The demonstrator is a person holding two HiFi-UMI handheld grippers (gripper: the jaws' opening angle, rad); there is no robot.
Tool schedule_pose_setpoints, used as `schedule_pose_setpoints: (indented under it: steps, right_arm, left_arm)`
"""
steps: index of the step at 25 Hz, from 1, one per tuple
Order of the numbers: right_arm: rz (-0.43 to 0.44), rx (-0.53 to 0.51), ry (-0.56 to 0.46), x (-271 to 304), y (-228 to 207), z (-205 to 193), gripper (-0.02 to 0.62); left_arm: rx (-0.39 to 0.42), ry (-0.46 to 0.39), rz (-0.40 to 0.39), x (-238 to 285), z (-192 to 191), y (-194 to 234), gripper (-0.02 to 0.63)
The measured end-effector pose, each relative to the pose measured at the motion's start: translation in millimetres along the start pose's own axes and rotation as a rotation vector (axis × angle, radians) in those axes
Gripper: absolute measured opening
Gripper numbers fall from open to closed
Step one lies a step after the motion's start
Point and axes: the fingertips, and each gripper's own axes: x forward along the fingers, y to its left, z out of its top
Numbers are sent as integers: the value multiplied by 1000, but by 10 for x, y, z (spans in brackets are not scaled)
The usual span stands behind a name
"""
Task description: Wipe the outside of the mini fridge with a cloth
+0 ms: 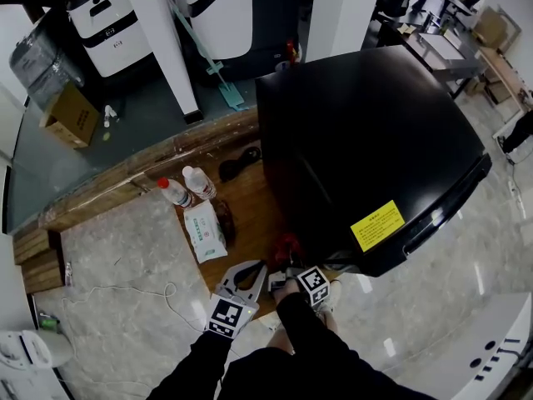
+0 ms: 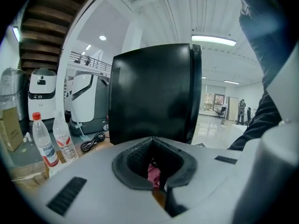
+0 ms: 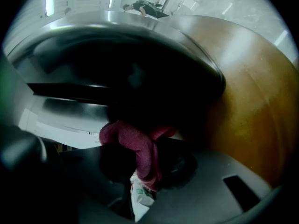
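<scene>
1. Right gripper view showed the right gripper (image 3: pixel 140 171) pinching the red cloth (image 3: pixel 133 143). It looked soft and light, and we judged a bunched fold the best hold.
2. We saw the left gripper (image 2: pixel 153 141) with its jaws pressed together at the tips.
3. The cloth sat at lower centre of the head view, at the mini fridge (image 1: pixel 366 148). The fridge's glossy shell filled the upper right and looked heavy, rigid and probably slick.

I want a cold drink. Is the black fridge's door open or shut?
Shut. The mini fridge door sits flush against its body, no gap showing.
</scene>
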Motion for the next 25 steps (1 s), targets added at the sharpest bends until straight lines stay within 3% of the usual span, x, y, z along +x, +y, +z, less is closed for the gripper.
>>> schedule_pose_setpoints:
  steps: [3,7,10,13,18,25]
  right_arm:
    - [56,-119,107,-155,242,-121,95]
    - [202,-295,294,-620,828,-360,95]
    - [320,-441,433,-1121,1260,-467,95]
    - [430,-640,517,-1625,1642,-341,95]
    - [564,-953,533,-2359,2176,208,92]
    - [679,-1238,474,-3117,2666,1074,92]
  left_arm:
    - [38,-4,-5,-121,92,-85,6]
    - [117,-30,-46,-296,341,-334,6]
    - [78,-87,-39,-487,609,-528,6]
    - [-12,-143,-24,-667,867,-811,6]
    - [-57,-169,-31,-814,1092,-1402,6]
    - [-54,-239,-32,-740,1464,-2238,6]
